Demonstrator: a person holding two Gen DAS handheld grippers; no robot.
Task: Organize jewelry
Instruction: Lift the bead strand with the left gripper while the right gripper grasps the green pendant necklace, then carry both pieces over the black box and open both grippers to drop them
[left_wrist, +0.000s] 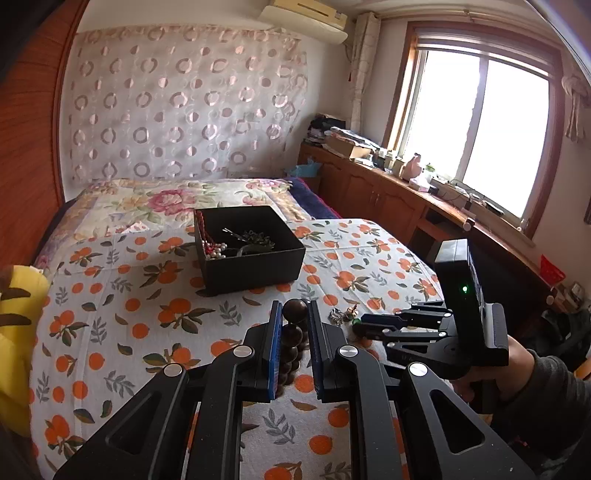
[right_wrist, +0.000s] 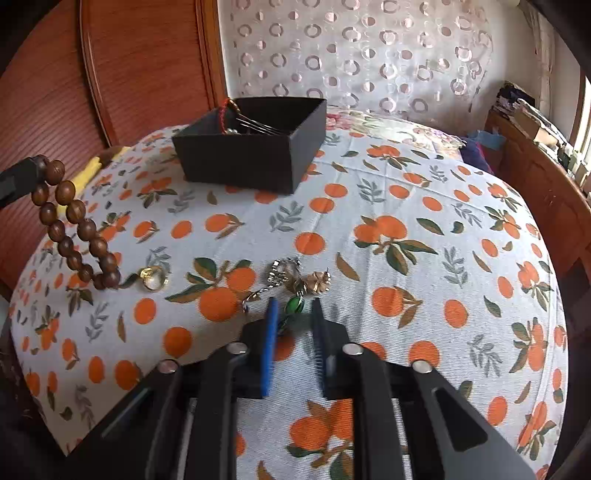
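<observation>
My left gripper (left_wrist: 294, 310) is shut on a brown wooden bead bracelet (left_wrist: 294, 332), which hangs from its tips above the bed; the bracelet also shows at the left of the right wrist view (right_wrist: 75, 225). A black open box (left_wrist: 247, 247) holding a red string, pearls and hairpins sits on the bed beyond; it shows in the right wrist view too (right_wrist: 251, 147). My right gripper (right_wrist: 293, 306) is open, its fingers on either side of a green pendant (right_wrist: 294, 305). A silver chain (right_wrist: 277, 277), a gold flower earring (right_wrist: 316, 282) and a gold ring (right_wrist: 152, 277) lie nearby.
The bed has an orange-print sheet (right_wrist: 406, 240). A yellow plush (left_wrist: 18, 332) lies at the bed's left. A wooden headboard (right_wrist: 129, 66) stands behind. Wooden cabinets (left_wrist: 369, 188) with clutter run under the window at the right.
</observation>
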